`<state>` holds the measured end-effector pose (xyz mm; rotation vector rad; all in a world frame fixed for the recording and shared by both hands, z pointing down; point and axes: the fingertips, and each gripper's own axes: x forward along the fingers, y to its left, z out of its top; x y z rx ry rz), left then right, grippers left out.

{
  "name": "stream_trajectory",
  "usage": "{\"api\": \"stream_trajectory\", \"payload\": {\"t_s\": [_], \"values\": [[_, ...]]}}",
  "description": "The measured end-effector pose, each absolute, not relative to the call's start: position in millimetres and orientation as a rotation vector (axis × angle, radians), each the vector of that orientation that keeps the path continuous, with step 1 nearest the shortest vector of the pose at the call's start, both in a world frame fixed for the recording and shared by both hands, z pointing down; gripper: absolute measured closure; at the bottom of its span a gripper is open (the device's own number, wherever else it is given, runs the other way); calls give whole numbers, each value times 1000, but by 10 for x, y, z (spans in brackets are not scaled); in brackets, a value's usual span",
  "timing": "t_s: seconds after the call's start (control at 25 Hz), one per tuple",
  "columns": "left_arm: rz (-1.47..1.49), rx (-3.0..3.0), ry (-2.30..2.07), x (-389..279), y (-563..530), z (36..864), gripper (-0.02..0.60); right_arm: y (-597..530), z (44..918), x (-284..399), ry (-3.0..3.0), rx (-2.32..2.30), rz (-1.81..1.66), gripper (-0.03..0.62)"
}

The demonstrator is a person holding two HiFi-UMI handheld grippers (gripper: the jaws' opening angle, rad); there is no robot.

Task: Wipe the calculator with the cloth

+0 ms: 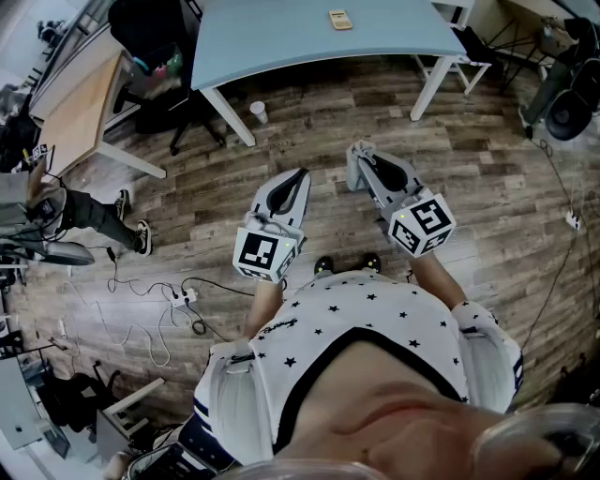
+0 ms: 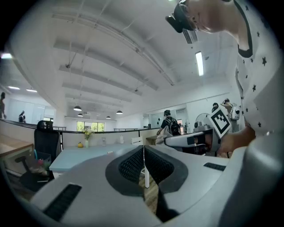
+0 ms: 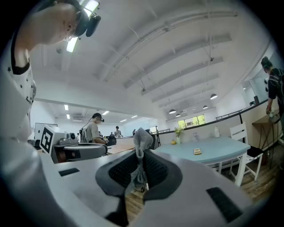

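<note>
A small yellowish calculator (image 1: 340,19) lies on the light-blue table (image 1: 281,37) at the far side of the room; the right gripper view shows the calculator (image 3: 197,151) well ahead and to the right. My right gripper (image 1: 359,155) is shut on a grey cloth (image 3: 141,146), which sticks up between the jaws. My left gripper (image 1: 302,173) is shut with nothing in it; in its own view the left gripper (image 2: 143,164) shows its jaws pressed together. Both are held at waist height over the wooden floor, well short of the table.
A black office chair (image 1: 159,56) and a wooden desk (image 1: 80,103) stand at the left. A white cup (image 1: 259,112) sits on the floor by a table leg, and a white chair (image 1: 450,47) stands at the table's right. Cables and a power strip (image 1: 183,300) lie at lower left.
</note>
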<state>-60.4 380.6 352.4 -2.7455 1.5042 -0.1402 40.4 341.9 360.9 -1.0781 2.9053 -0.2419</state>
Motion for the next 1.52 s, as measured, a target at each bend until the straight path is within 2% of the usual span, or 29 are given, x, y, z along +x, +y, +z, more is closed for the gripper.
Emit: {"api": "stream_trajectory", "payload": {"t_s": [0.8,1.52], "values": [[-163,-2752,1510,-433,3864,3508,552,3431,3587,636,2859,-1088,-272,556],[-219,-2750,1523,71,3826,3568,552,3368,3673,1145,2835,-1046,-331,553]]}}
